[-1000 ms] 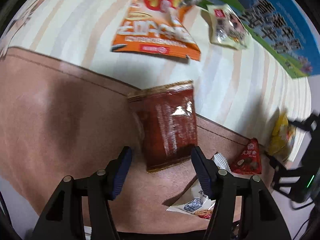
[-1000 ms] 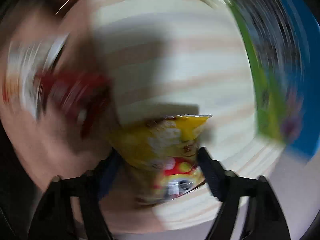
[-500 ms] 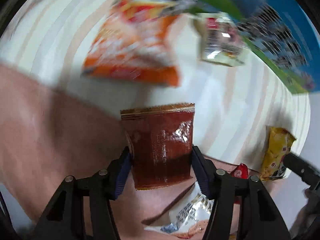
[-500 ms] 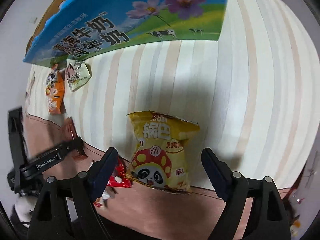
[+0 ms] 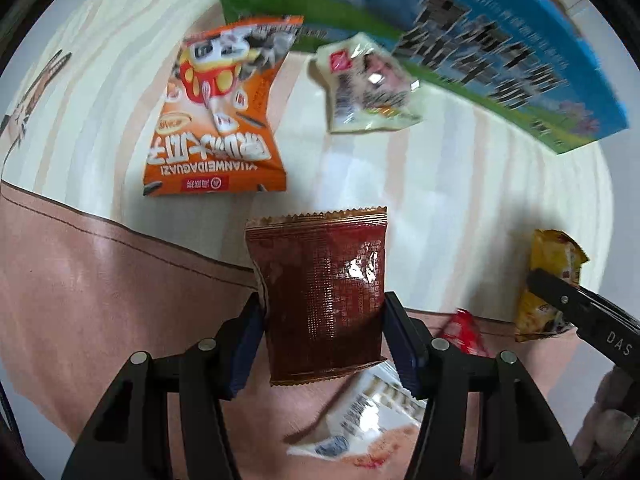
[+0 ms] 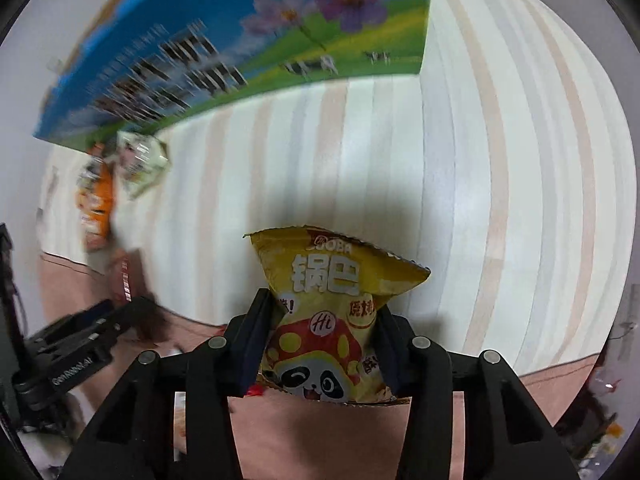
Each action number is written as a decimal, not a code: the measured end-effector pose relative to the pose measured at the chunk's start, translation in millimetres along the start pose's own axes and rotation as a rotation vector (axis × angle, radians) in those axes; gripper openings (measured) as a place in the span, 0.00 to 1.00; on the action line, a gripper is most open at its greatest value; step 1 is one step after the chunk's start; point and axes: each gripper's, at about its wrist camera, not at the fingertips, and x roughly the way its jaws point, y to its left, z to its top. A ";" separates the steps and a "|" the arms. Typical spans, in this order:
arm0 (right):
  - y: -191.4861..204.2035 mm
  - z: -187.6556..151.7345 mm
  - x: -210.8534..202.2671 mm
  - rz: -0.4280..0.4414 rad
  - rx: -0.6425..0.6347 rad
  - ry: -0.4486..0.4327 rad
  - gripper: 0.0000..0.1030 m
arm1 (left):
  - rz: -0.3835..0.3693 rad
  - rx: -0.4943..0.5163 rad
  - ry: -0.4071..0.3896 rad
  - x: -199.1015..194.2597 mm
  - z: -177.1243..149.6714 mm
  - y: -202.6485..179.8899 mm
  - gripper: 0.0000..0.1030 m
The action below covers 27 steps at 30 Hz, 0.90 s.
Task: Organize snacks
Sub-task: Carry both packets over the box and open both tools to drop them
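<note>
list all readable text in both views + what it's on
"YUANWEIDAGUAZI": orange bag, upside down; its big characters unclear.
"锅巴" and "Hi": yellow bag, pinched in the right hand-held gripper.
"DAS": right hand-held gripper's finger in the left view.
Brown packet in the left hand-held gripper: print too small.
Blue box, clear packet, white packet: blurred, unreadable.

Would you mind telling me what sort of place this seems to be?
Probably a home, on a bed or sofa: snack packets lie on a soft striped fabric cover, with a printed milk carton box at its far edge.
</note>
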 end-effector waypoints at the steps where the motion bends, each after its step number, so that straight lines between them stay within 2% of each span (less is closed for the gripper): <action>1: -0.4 0.0 -9.2 0.014 0.000 -0.013 0.48 | -0.014 0.002 -0.008 -8.1 -0.2 0.2 0.54; 6: 8.2 8.1 -63.5 0.122 -0.008 -0.088 0.48 | -0.095 0.046 -0.089 -70.3 5.7 -13.0 0.54; 9: 11.1 24.3 -108.3 0.178 -0.029 -0.147 0.48 | -0.142 0.099 -0.153 -114.6 27.8 -35.3 0.54; 13: 17.3 64.9 -153.1 0.229 -0.053 -0.219 0.48 | -0.187 0.150 -0.210 -151.3 81.3 -71.5 0.54; 16: 21.1 99.8 -171.6 0.187 -0.076 -0.270 0.48 | -0.181 0.176 -0.230 -154.7 129.3 -101.0 0.54; 18: 25.7 122.4 -167.5 0.161 -0.078 -0.272 0.48 | -0.192 0.173 -0.202 -142.8 164.4 -120.7 0.54; 19: 27.1 134.0 -161.9 0.144 -0.075 -0.267 0.48 | -0.200 0.169 -0.182 -146.3 171.3 -127.0 0.54; 23: 23.5 166.6 -135.7 0.091 -0.066 -0.221 0.48 | -0.215 0.152 -0.058 -109.0 225.9 -145.0 0.54; 27: 20.0 182.9 -114.4 0.061 -0.056 -0.181 0.48 | -0.210 0.129 0.015 -81.3 248.4 -151.0 0.54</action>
